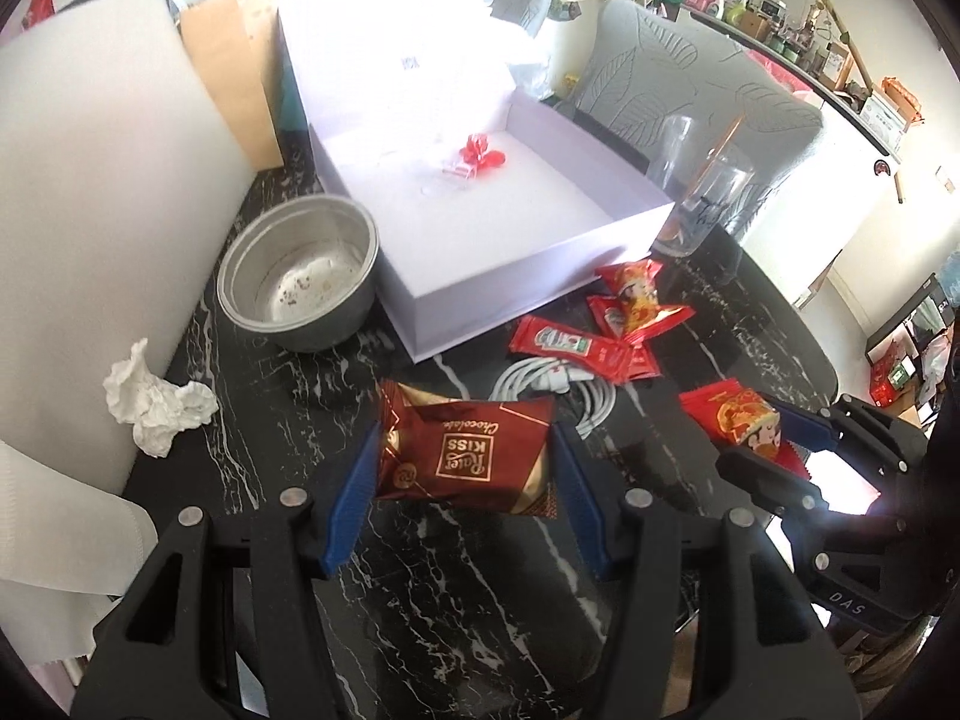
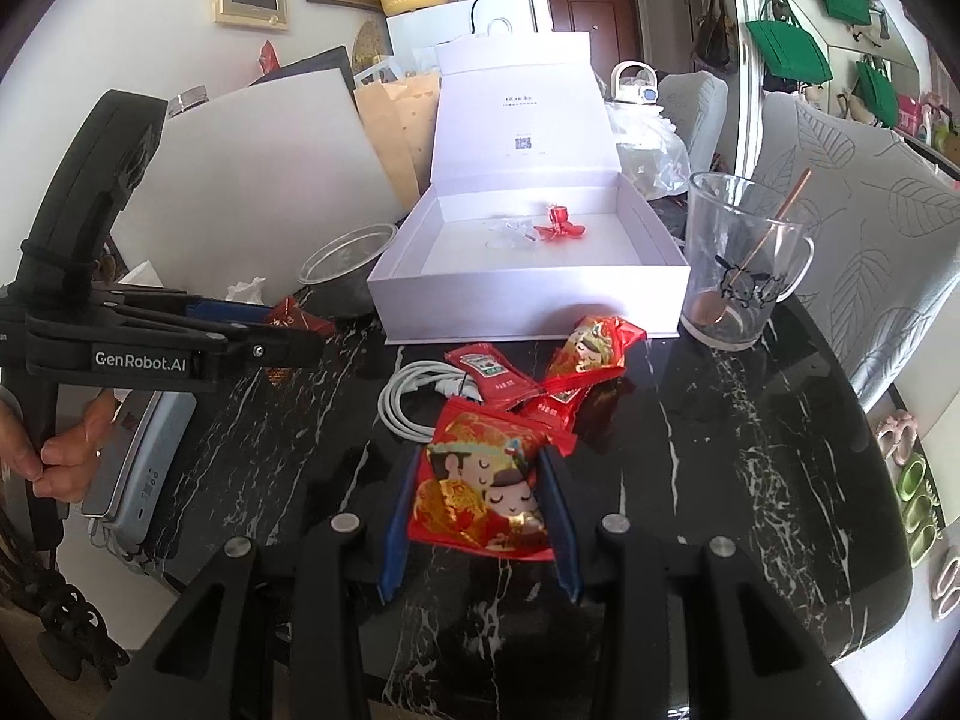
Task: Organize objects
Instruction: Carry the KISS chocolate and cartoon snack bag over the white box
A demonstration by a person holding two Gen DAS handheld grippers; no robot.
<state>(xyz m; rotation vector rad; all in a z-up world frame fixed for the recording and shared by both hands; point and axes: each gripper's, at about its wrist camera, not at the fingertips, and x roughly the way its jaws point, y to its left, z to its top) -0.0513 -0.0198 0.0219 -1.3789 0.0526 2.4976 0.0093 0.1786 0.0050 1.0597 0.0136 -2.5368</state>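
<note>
My left gripper (image 1: pixel 462 462) is shut on a dark red chocolate packet (image 1: pixel 465 450) and holds it above the black marble table (image 1: pixel 420 600). My right gripper (image 2: pixel 480 480) is shut on a red cartoon-couple packet (image 2: pixel 480 480), also seen in the left wrist view (image 1: pixel 744 420). An open white box (image 2: pixel 528 264) with a red bow (image 2: pixel 558 228) inside stands behind. Ketchup sachets (image 2: pixel 486 378) and another red cartoon packet (image 2: pixel 594 348) lie in front of the box.
A coiled white cable (image 2: pixel 408 402) lies by the sachets. A metal bowl (image 1: pixel 300 270) and crumpled tissue (image 1: pixel 156 402) sit left of the box. A glass mug with a spoon (image 2: pixel 738 264) stands right of it. A grey chair (image 2: pixel 852 228) is behind.
</note>
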